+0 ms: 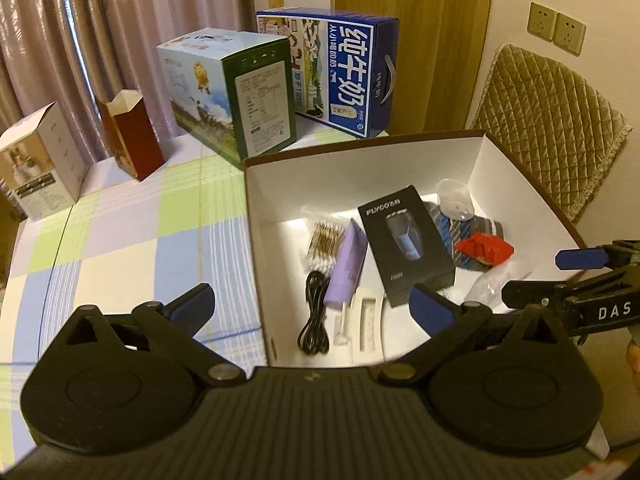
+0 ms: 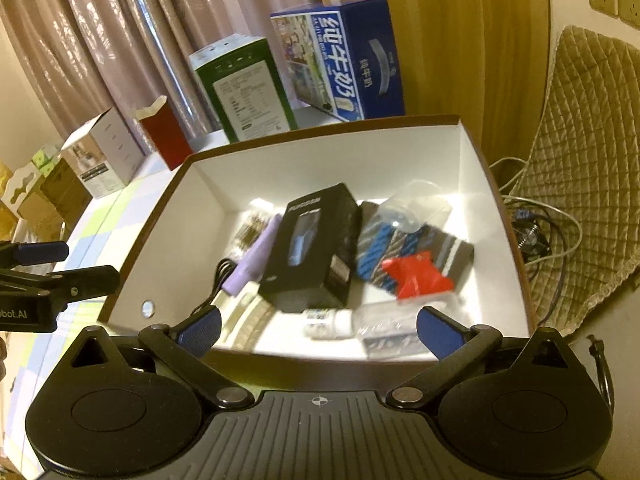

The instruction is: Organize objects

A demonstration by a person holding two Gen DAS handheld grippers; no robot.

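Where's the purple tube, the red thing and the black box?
purple tube (image 1: 347,266), left wrist view, middle of its body
red thing (image 2: 416,276), right wrist view, its centre
black box (image 1: 406,246), left wrist view, top face

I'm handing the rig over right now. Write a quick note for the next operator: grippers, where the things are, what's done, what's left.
Left gripper: open, holding nothing, over the near left edge of the white-lined box.
Right gripper: open, holding nothing, at the box's near wall.
In the box: black shaver box, purple tube, cotton swabs, black cable, striped cloth, red item, clear cup, a small white bottle.
On the checked tablecloth: only cartons along the far edge.
Done: the small items appear to be in the box.
Left: I cannot tell whether the cartons need moving.
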